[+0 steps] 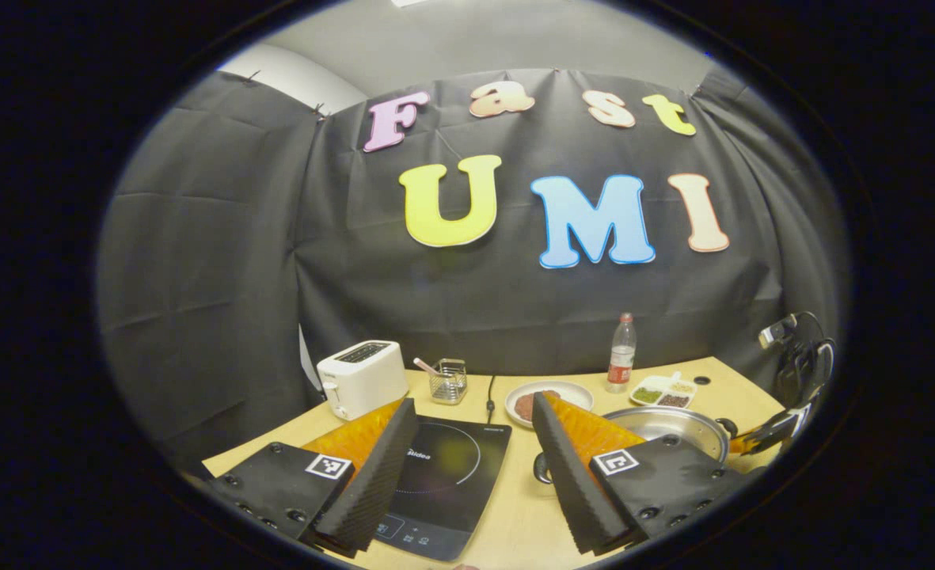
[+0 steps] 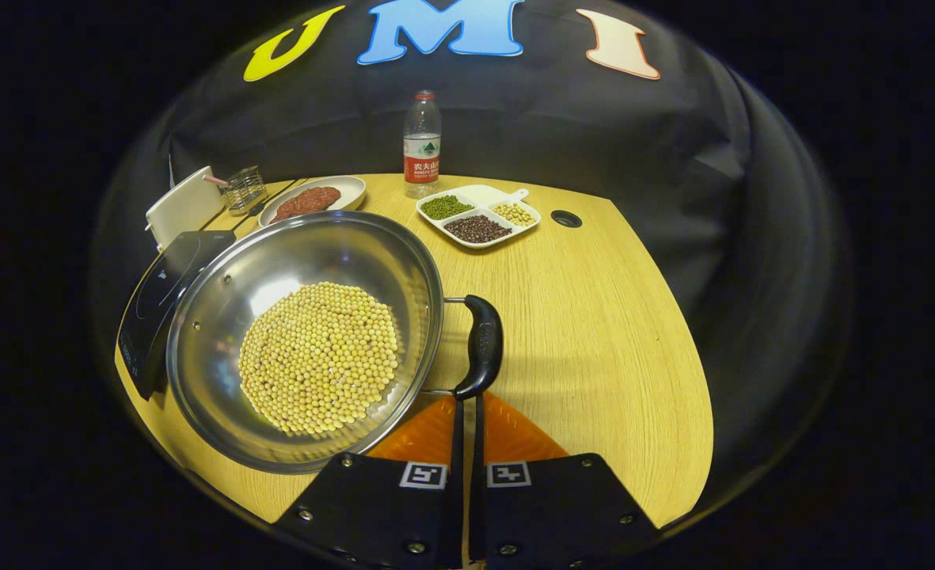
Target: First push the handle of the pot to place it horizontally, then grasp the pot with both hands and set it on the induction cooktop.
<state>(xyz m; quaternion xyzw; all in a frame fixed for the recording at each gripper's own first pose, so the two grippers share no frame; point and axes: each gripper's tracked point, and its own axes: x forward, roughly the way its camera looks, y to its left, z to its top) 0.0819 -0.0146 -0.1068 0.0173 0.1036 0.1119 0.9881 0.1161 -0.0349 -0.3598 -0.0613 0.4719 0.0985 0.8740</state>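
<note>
In the right gripper view a steel pot holding yellow soybeans sits on the wooden table, its rim overlapping the black induction cooktop to the left. The pot's black side handle faces my right gripper, which is shut, its tips at the handle's lower end. In the left gripper view my left gripper stands open and wide above the cooktop. The pot lies behind its right finger, a small handle poking out. The right gripper shows at the pot's far side.
A white toaster, a wire holder, a plate of red beans, a water bottle and a divided dish of beans line the table's back. A cable hole lies near the right edge.
</note>
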